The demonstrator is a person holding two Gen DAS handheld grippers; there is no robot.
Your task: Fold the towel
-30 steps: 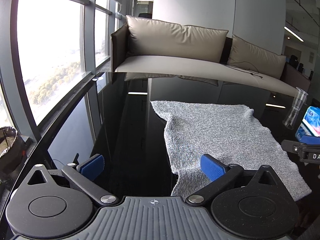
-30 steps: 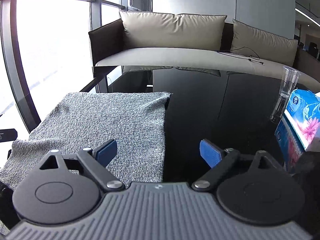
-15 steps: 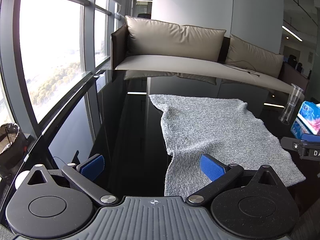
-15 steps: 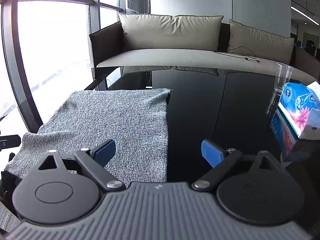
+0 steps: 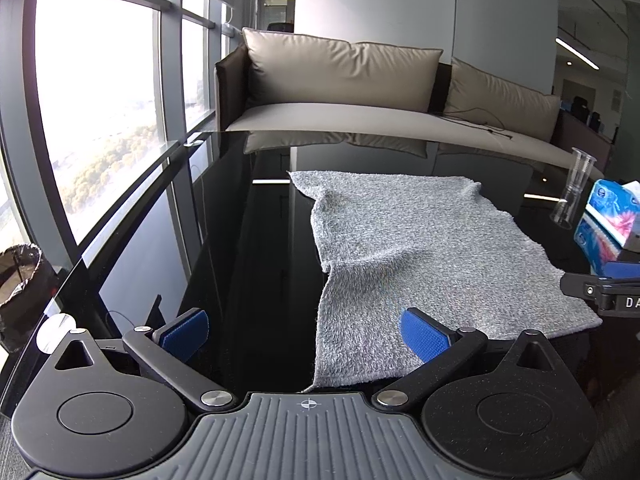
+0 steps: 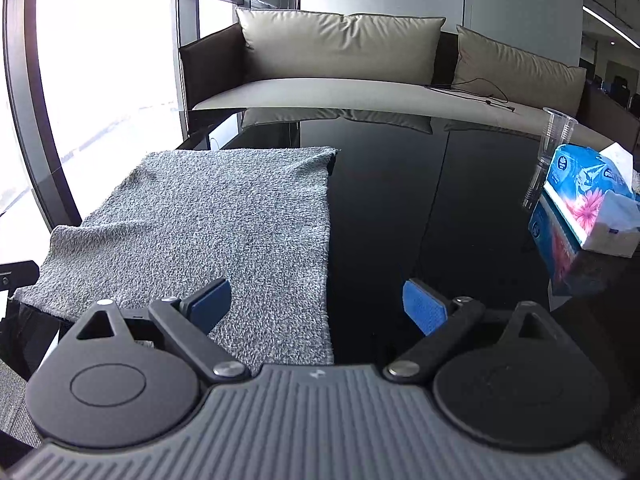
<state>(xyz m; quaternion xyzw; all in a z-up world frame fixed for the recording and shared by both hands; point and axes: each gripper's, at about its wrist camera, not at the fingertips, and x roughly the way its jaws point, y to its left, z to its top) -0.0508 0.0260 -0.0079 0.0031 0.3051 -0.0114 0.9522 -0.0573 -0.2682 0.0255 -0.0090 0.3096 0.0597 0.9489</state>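
A grey towel (image 5: pixel 420 248) lies folded on the glossy black table (image 5: pixel 256 240), with a stepped layer edge on its left side. It also shows in the right wrist view (image 6: pixel 224 220). My left gripper (image 5: pixel 306 334) is open and empty at the towel's near left corner, its right pad (image 5: pixel 424 338) over the cloth. My right gripper (image 6: pixel 320 306) is open and empty at the towel's near right edge, its left pad (image 6: pixel 210 304) over the cloth. The right gripper's body shows at the right edge of the left wrist view (image 5: pixel 604 292).
A tissue pack (image 6: pixel 584 200) and a clear plastic cup (image 6: pixel 558 132) stand on the right of the table. A beige sofa (image 5: pixel 340 92) is behind the table. Windows run along the left. A bin (image 5: pixel 18 276) stands on the floor at left.
Both grippers have drawn back toward the table's near edge and stayed open. The towel lies flatter than a second ago.
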